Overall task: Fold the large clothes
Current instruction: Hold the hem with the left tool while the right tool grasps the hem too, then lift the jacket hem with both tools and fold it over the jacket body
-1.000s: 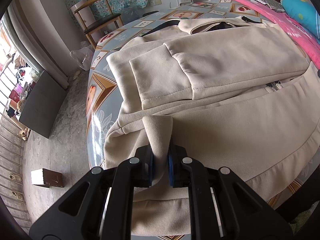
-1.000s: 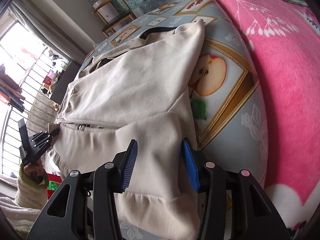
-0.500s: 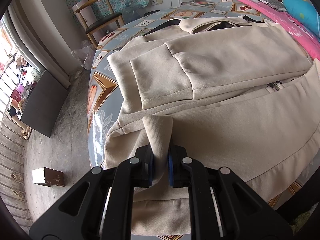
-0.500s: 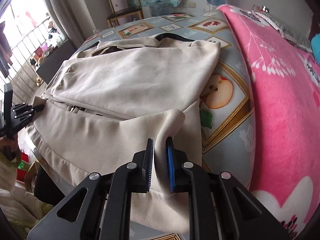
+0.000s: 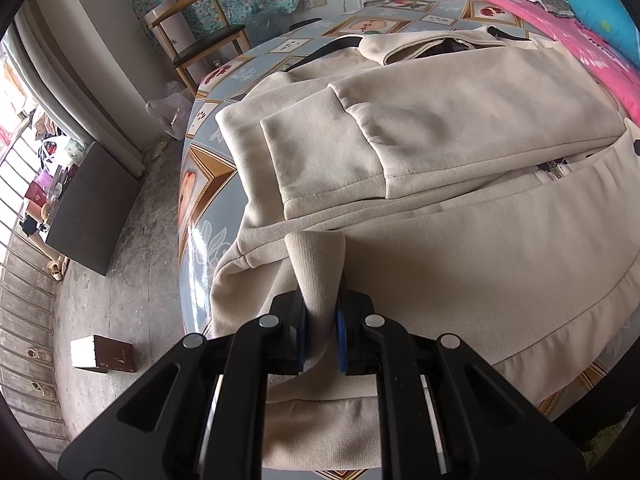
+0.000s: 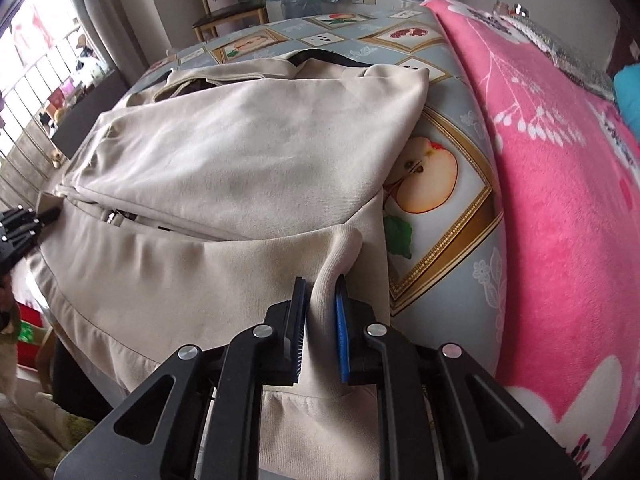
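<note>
A large beige zip jacket [image 5: 460, 168] lies spread on the bed, sleeves folded over its front, collar at the far end. My left gripper [image 5: 320, 312] is shut on a pinched fold of the jacket near its bottom hem on the left side. In the right wrist view the same jacket [image 6: 248, 168] fills the middle, and my right gripper [image 6: 322, 304] is shut on a raised fold of its fabric near the hem on the right side. The left gripper [image 6: 18, 226] shows at the far left edge of that view.
The jacket rests on a blue sheet with fruit pictures [image 6: 432, 176]. A pink blanket [image 6: 560, 200] lies along the right. A wooden chair [image 5: 196, 36], a dark cabinet [image 5: 88, 220] and a small box [image 5: 102, 354] stand on the floor to the left.
My right gripper closed from open onto a fold of the jacket and rolled while shifting sideways. The left gripper kept still with its hold on the fabric.
</note>
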